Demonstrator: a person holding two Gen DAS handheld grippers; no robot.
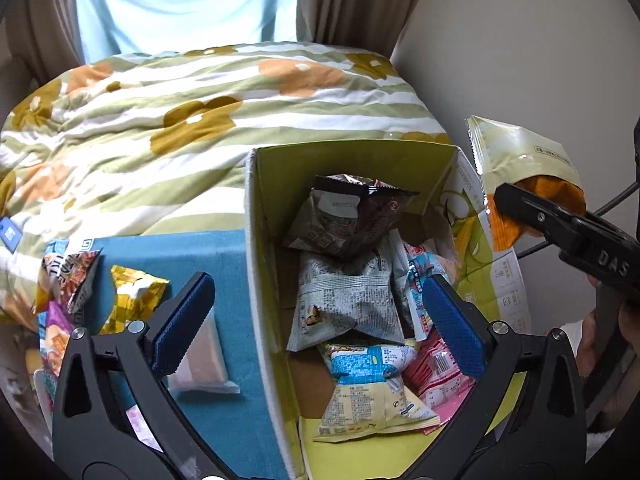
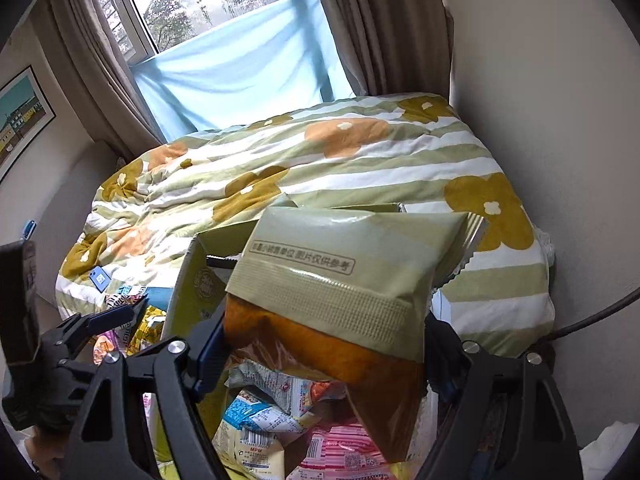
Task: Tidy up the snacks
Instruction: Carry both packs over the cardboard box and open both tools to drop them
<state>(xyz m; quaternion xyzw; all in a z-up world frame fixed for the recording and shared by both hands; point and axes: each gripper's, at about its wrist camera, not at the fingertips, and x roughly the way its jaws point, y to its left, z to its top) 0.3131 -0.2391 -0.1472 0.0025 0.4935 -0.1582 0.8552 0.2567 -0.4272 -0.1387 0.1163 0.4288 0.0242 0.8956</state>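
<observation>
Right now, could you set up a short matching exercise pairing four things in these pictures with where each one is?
Things:
1. dark brown packet
2. gold packet
3. green-and-orange bag
4. left gripper

Places or states:
A. lying on the blue cloth beside the box
B. held in the right gripper
C. on top of the pile inside the cardboard box
D. open and empty over the box

Pairs: 1-C, 2-A, 3-B, 4-D
</observation>
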